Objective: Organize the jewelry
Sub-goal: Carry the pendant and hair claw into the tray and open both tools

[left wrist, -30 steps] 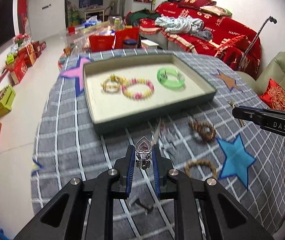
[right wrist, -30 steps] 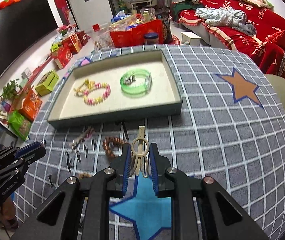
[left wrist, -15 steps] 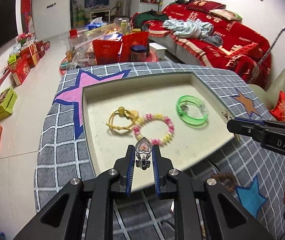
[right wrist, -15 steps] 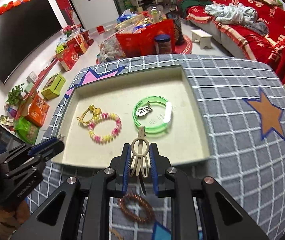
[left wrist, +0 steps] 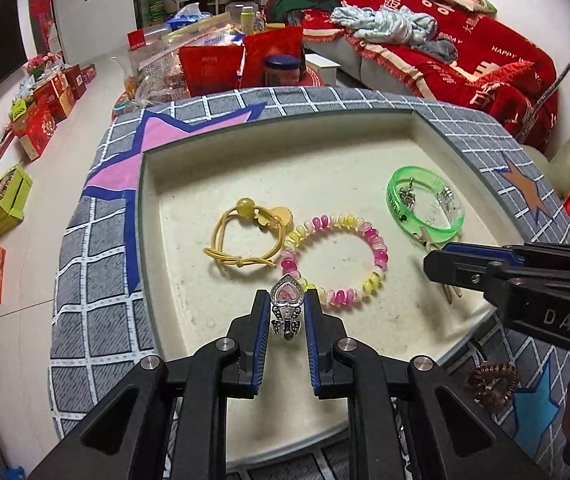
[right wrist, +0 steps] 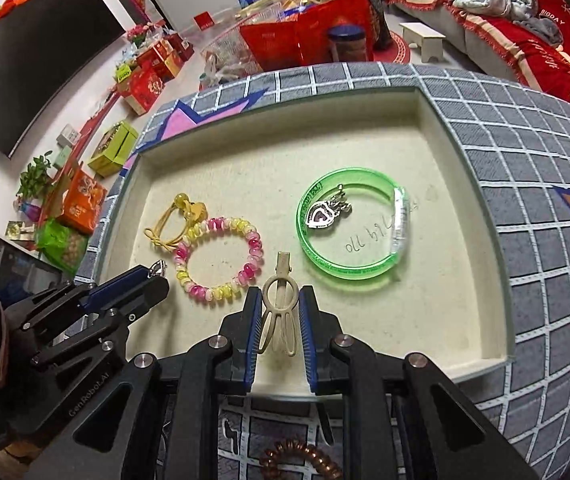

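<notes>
We have both claws over the near half of the tray (left wrist: 145,216), each carrying a piece to be set down. The left claw (left wrist: 287,312) is clamped narrowly on a heart-shaped silver brooch (left wrist: 286,304), which stands between the pads with its heart end pointing away from us; the right claw (right wrist: 281,312) is pinched on a beige hair clip (right wrist: 280,308), its long axis running straight out along the fingers, tip forward.

What the drop turns on is what lies directly below and ahead of each piece. Ahead of the brooch sits the pink-and-yellow bead bracelet (left wrist: 337,256), its near rim just beyond the heart's tip, with the yellow cord bracelet (left wrist: 241,236) to its left. The clip's tip points at the bare felt between that bead bracelet and the green bangle (right wrist: 349,232) (we judge this gap the safer landing spot, though a narrow one).

The right wrist view shows a second heart brooch (right wrist: 323,214) lying inside the bangle, which the left view gives only as a small glint. The left view, in turn, shows the right claw side-on with the clip's ends poking out on either side, and a brown coil hair tie (left wrist: 493,384) on the surface outside the tray.
</notes>
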